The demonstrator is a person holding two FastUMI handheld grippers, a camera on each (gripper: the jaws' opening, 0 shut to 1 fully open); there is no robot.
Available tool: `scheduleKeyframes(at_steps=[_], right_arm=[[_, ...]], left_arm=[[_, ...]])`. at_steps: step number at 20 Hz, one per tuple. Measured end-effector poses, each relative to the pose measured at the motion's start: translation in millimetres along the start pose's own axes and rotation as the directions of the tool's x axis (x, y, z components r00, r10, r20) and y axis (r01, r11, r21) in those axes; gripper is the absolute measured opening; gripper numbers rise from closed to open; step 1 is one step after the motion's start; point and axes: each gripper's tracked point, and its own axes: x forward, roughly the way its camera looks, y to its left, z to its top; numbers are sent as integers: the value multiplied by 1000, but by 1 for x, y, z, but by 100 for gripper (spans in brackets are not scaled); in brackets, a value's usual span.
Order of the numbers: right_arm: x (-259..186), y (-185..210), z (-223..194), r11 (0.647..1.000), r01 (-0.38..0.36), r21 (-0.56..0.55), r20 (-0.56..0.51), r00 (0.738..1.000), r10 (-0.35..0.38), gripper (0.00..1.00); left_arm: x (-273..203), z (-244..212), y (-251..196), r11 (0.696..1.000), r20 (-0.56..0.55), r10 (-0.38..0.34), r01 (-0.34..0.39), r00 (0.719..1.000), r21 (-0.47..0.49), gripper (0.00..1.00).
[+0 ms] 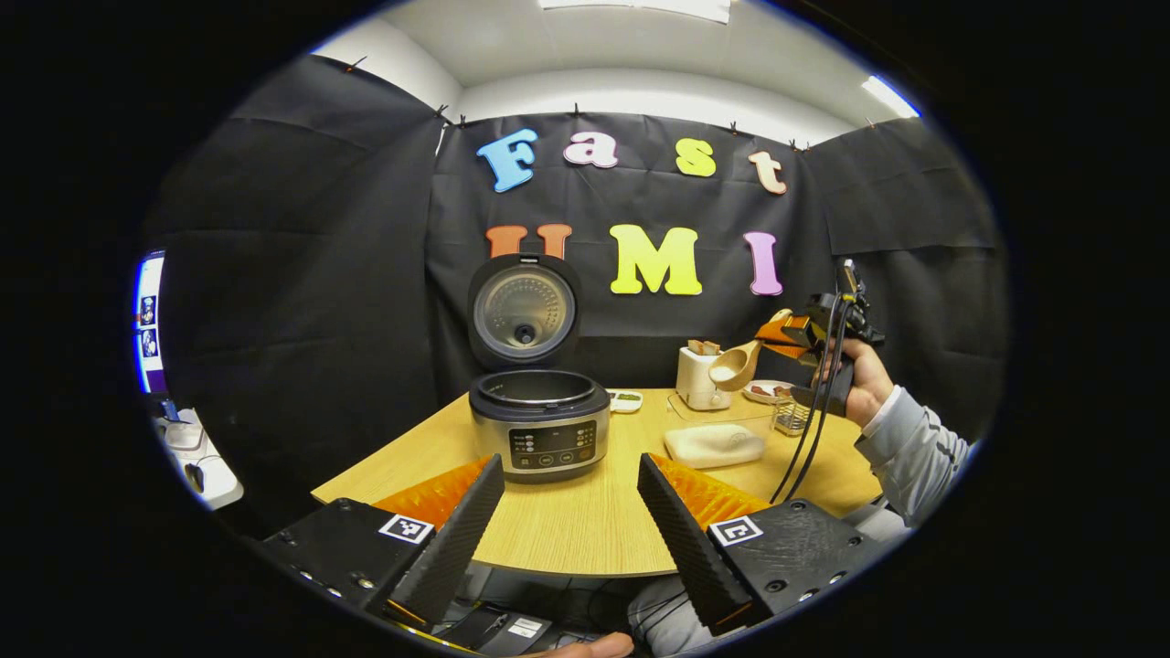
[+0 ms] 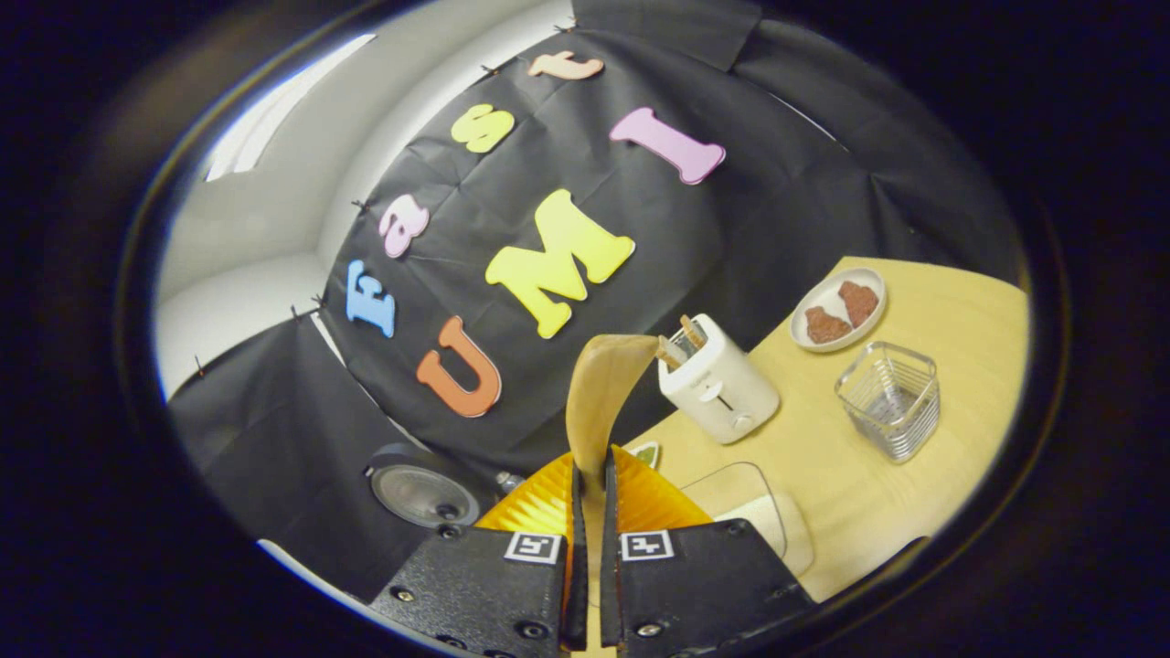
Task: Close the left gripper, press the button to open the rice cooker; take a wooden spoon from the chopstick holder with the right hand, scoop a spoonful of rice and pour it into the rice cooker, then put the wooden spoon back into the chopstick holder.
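The rice cooker (image 1: 539, 428) stands on the wooden table with its lid (image 1: 524, 311) raised upright and the inner pot showing. My left gripper (image 1: 571, 466) is open just in front of it, with nothing between its fingers. To the right, a hand holds my right gripper (image 1: 793, 336) in the air above the clear rice box (image 1: 715, 443). That gripper (image 2: 590, 484) is shut on the handle of the wooden spoon (image 2: 599, 393), whose bowl (image 1: 734, 366) points toward the cooker. I cannot tell whether rice is in the spoon. The chopstick holder (image 2: 888, 397) stands right of the toaster.
A white toaster (image 2: 717, 384) with slices in it stands behind the rice box (image 2: 749, 516). A small plate (image 2: 838, 311) with brown pieces lies by the wall. The raised cooker lid (image 2: 420, 493) sits low on the left. A cable (image 1: 804, 448) hangs from the right gripper.
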Motion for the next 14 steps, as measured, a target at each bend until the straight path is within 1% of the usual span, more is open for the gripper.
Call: scheduleKeyframes(at_steps=[2, 4, 6, 8, 10, 14], right_arm=[[5, 14, -9, 992, -35, 118, -33, 999, 39, 10], [10, 22, -21, 973, -59, 223, -65, 995, 76, 10], [23, 37, -34, 957, -71, 281, -91, 991, 100, 10], [37, 50, -49, 949, -68, 307, -109, 988, 106, 10], [39, 63, -63, 944, -74, 320, -121, 986, 118, 10], [52, 104, -81, 944, -108, 312, -133, 979, 155, 10]], left_arm=[[-2, 1, 4, 1000, 3, 12, -12, 1000, 0, 94], [-6, 4, 9, 1000, 9, 19, -18, 1000, -9, 95], [-9, 7, 14, 999, 17, 34, -34, 999, -15, 95], [-11, 13, 17, 999, 27, 48, -48, 998, -17, 95], [-14, 15, 18, 998, 33, 47, -46, 998, -30, 95], [-18, 15, 26, 997, 30, 61, -60, 998, -43, 95]])
